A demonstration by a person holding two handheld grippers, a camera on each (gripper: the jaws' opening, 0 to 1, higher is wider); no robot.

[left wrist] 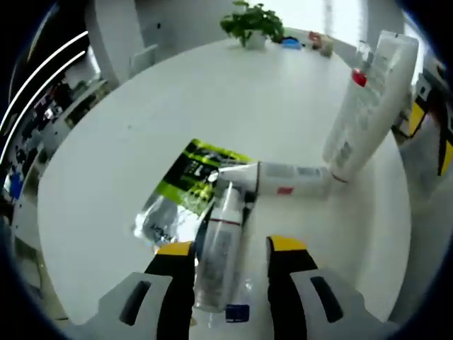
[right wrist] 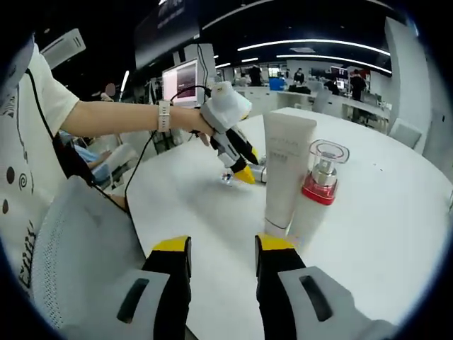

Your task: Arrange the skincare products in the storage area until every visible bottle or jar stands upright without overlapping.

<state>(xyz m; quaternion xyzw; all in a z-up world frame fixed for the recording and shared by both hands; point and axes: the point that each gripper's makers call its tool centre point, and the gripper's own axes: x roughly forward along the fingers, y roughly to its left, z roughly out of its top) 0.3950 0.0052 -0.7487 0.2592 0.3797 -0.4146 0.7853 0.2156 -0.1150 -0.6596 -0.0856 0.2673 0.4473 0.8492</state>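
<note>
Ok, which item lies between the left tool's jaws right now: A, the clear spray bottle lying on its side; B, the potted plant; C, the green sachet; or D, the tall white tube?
A: the spray bottle lies flat on the table between the left tool's yellow-tipped jaws.

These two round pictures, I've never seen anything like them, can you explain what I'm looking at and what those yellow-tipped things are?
A person is holding a hand-held gripper in each hand, and each one carries a fisheye camera looking out along its two yellow-tipped jaws.

In the left gripper view, the left hand-held gripper has its jaws on either side of a clear bottle lying on a round white table. Whether they are squeezing it is unclear. Beside the bottle lie a green packet and a white tube.

In the right gripper view, the right hand-held gripper is open and holds nothing. Ahead of it stand a tall white tube and a pump bottle with a red collar.
</note>
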